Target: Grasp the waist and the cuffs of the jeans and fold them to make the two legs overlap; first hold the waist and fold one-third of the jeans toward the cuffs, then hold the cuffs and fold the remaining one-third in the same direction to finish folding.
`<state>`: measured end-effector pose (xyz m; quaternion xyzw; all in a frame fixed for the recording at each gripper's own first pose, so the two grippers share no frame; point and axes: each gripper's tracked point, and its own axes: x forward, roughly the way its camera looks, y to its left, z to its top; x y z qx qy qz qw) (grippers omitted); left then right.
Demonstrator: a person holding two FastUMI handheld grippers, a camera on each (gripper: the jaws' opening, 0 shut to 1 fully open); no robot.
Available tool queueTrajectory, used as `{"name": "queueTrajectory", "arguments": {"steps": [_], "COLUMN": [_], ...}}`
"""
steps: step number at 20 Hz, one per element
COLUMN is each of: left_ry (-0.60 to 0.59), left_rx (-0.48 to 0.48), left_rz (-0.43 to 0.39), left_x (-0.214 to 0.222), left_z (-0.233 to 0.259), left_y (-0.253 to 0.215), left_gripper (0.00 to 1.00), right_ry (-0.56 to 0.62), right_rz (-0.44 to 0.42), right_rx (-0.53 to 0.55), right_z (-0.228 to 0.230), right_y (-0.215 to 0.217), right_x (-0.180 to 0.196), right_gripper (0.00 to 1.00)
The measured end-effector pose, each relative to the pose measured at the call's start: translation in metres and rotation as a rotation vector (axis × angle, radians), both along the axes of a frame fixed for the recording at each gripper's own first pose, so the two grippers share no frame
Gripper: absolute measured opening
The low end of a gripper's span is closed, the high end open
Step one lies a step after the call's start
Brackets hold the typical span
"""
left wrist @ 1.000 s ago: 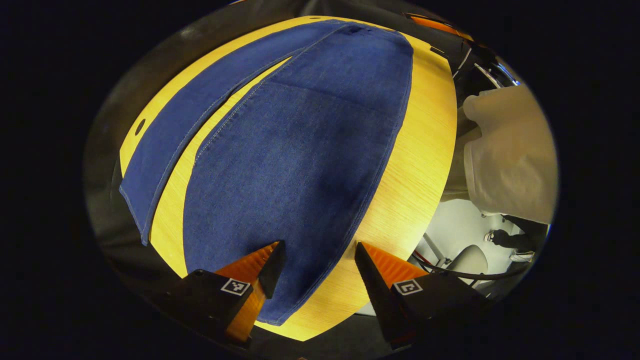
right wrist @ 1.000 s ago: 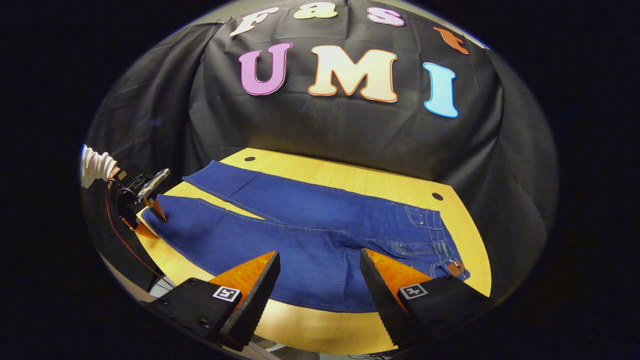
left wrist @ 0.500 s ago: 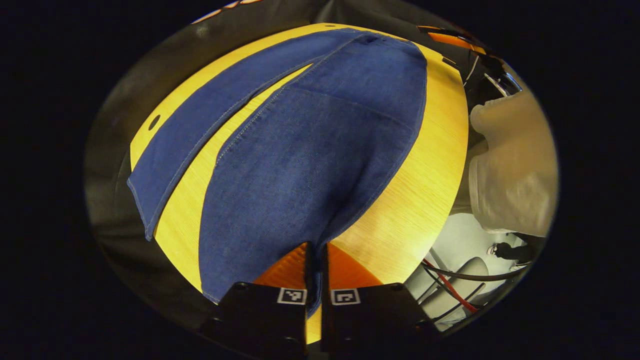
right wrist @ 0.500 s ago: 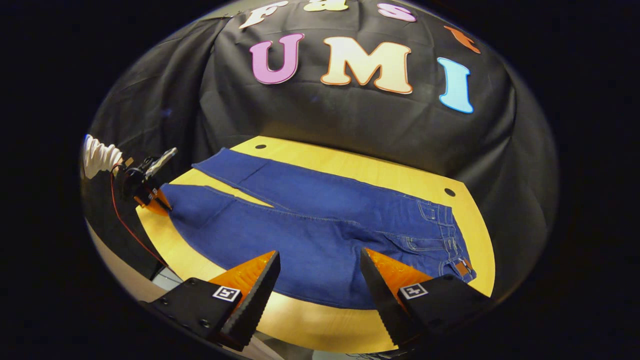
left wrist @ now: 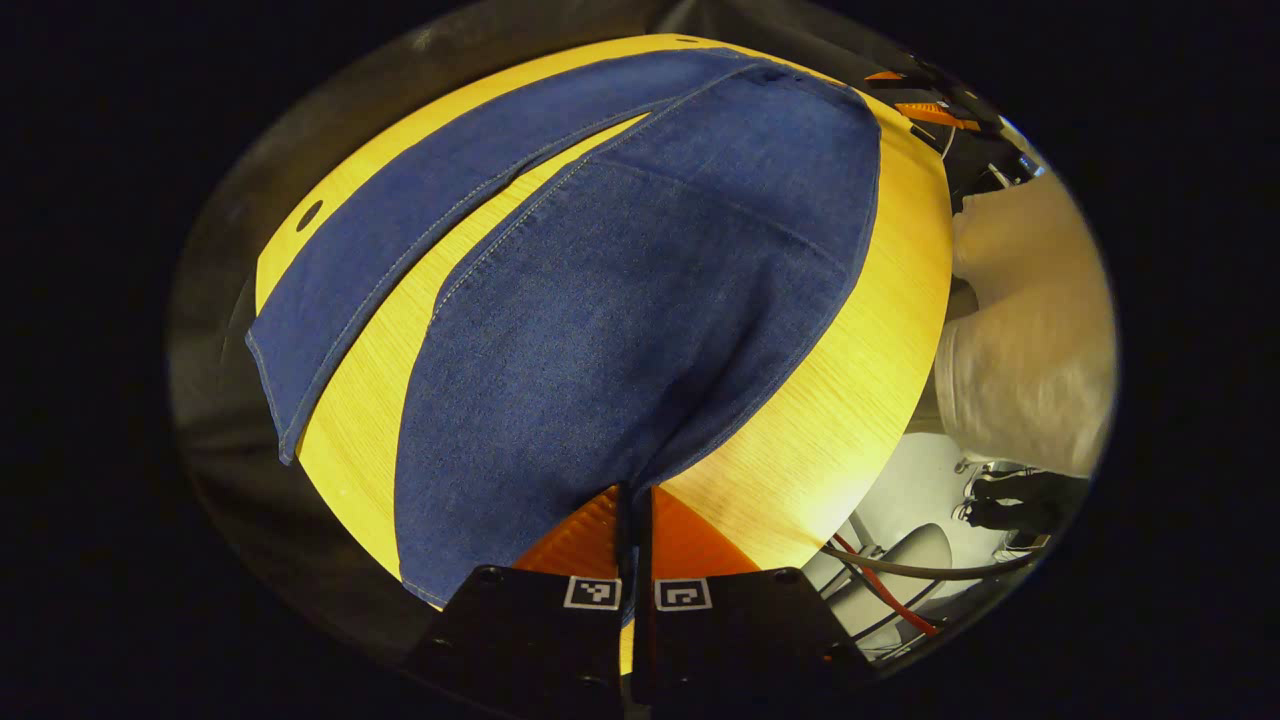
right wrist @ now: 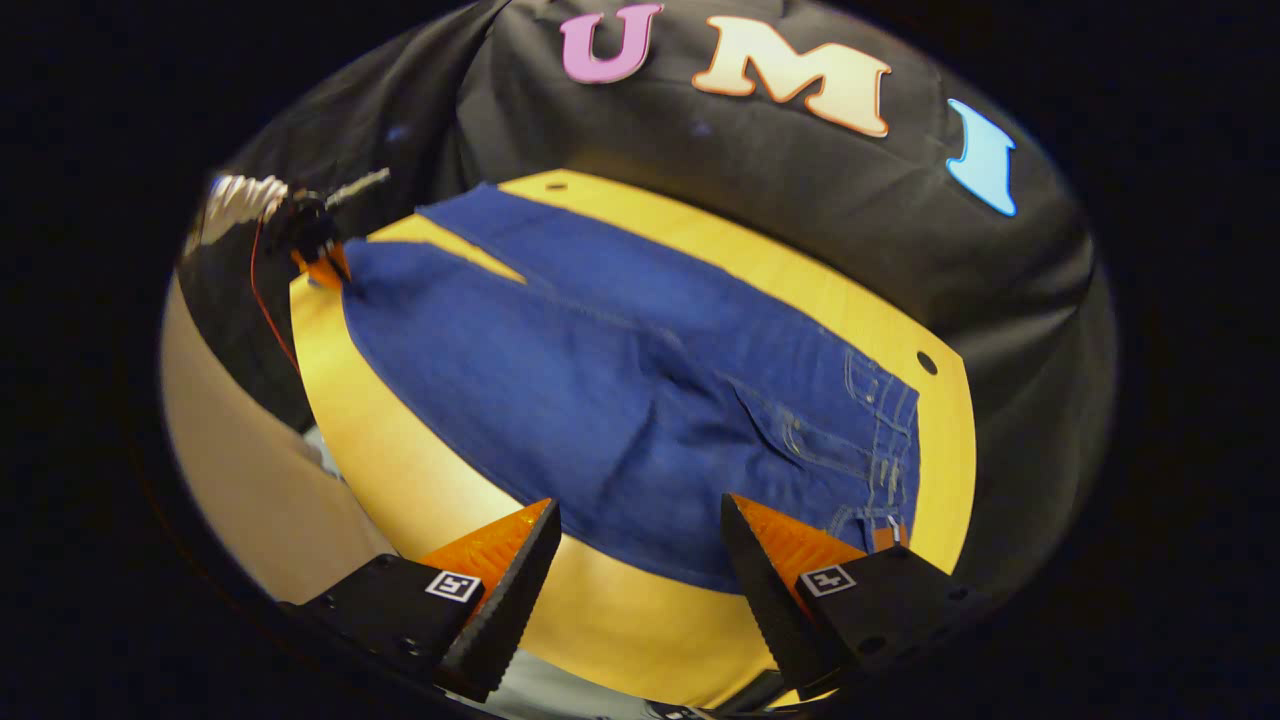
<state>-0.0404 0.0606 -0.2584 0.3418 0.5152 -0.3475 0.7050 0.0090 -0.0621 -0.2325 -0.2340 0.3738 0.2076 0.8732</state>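
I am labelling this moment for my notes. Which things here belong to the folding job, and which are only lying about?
Belong to the job:
jeans
left gripper, shut on the near leg's cuff
right gripper, open near the waist

Only lying about:
wooden table
cables
chair

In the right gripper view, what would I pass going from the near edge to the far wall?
Right gripper → bare table edge → jeans → far table strip → black cloth wall.
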Motion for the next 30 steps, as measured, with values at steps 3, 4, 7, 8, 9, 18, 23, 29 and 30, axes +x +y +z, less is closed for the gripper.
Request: {"name": "queueTrajectory", "arguments": {"steps": [3,4,7,8,9,18,23,29,30], "left_ry": [0.013,0.019,0.043,0.052,0.06,0.097,0.114,0.134,0.144], "left_rx": [0.03,0.036,0.049,0.052,0.055,0.064,0.064,0.076,0.076], "left_rz": [0.023,0.029,0.053,0.057,0.061,0.058,0.059,0.105,0.122], "left_x": [0.0,0.0,0.001,0.0,0.0,0.002,0.002,0.003,0.002], "left_z": [-0.001,-0.001,-0.001,-0.001,0.0,-0.003,-0.003,-0.002,0.0], "left_y": [0.0,0.0,-0.001,0.0,0.0,0.0,-0.001,-0.001,-0.001], "left_gripper": [0.0,0.0,0.0,0.0,0.0,0.0,0.0,0.01,0.01], "right_ry": [0.087,0.112,0.191,0.215,0.258,0.382,0.364,0.33,0.338], "right_rz": [0.064,0.093,0.16,0.178,0.198,0.156,0.102,0.02,0.011], "right_rx": [-0.104,-0.133,-0.192,-0.206,-0.206,-0.179,-0.17,-0.126,-0.124], "right_z": [-0.023,-0.03,-0.049,-0.054,-0.056,-0.067,-0.059,-0.057,-0.058], "right_y": [-0.036,-0.044,-0.057,-0.058,-0.057,-0.065,-0.07,-0.072,-0.073], "right_x": [0.0,0.001,0.001,0.0,-0.004,0.004,0.018,0.017,0.016], "right_gripper": [1.0,1.0,0.99,0.99,0.99,0.91,0.5,0.06,0.06]}}
